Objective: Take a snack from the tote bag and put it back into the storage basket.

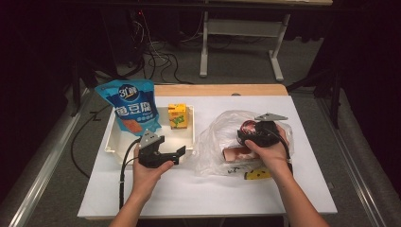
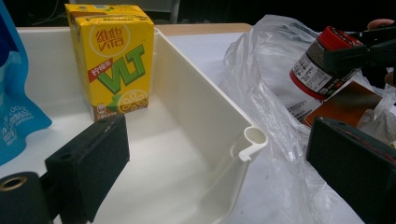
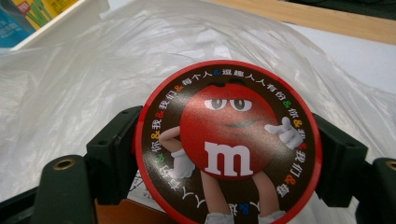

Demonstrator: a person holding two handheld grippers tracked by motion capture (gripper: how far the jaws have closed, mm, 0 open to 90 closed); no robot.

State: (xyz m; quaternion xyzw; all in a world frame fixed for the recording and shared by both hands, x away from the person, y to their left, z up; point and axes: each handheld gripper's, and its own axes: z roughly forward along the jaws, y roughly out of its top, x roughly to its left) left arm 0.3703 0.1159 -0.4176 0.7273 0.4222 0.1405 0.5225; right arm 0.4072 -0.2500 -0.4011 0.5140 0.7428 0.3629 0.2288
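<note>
My right gripper [image 1: 249, 130] is shut on a round M&M's can [image 3: 228, 142] with a red-rimmed lid, one black jaw pressed on each side of it. In the high view the can [image 1: 248, 126] sits lifted over a crumpled clear plastic bag [image 1: 220, 137] at the table's right. The left gripper view has the can [image 2: 324, 63] tilted above the bag [image 2: 266, 74]. My left gripper [image 1: 178, 155] stands open with nothing between its jaws, hovering at the near right corner of a white tray [image 1: 113, 137]. A yellow Vita lemon tea carton [image 2: 112, 58] stands upright inside the tray [image 2: 210, 121].
A blue snack pouch [image 1: 128, 106] leans at the tray's far left. A brown packet [image 1: 239, 152] and a yellow packet [image 1: 257, 174] lie in or beside the bag. The white table sheet [image 1: 203, 189] ends near the person. Cables and desk legs sit beyond the table.
</note>
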